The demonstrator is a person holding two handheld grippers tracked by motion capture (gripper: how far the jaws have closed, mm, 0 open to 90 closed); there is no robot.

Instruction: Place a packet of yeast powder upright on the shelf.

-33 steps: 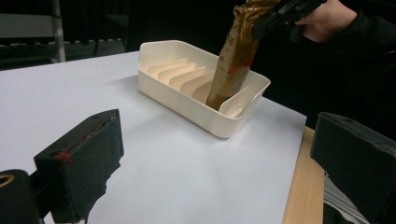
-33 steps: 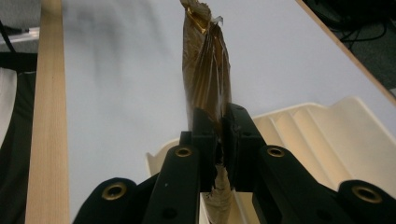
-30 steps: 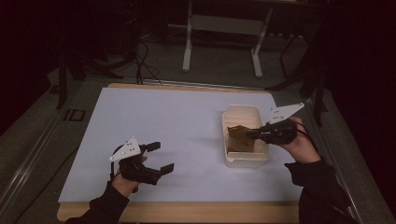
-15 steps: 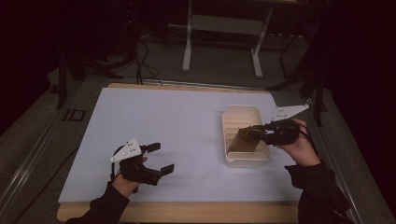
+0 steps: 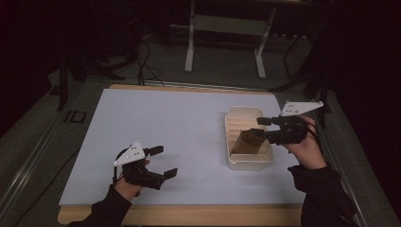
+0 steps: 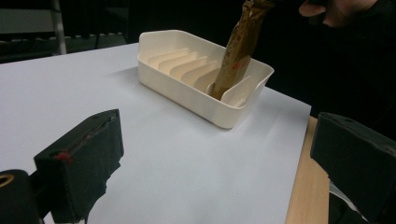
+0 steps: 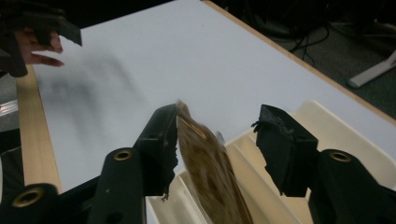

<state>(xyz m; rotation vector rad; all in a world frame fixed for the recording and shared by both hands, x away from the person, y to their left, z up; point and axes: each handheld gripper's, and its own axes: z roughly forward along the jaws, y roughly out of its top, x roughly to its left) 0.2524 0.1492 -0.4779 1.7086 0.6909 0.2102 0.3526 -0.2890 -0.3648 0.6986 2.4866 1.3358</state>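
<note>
Your high view looks down from above your side; both gripper views look close along their jaws at the cream ribbed plastic tray (image 6: 205, 88), which all three views share.

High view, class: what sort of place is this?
Probably a lab or recording workspace: a white-covered table in a dark room, cables on the floor, and a metal stand behind it.

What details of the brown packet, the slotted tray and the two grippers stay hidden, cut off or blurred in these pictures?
- Flat brown foil packet: its print is too dim to read in the left gripper view; its lower end is hidden by the tray wall.
- Cream plastic slotted tray: cut off by the bottom edge in the right gripper view.
- Right gripper: open; the packet leans at one finger, contact unclear.
- Left gripper: open; blurred in the right gripper view.
</note>
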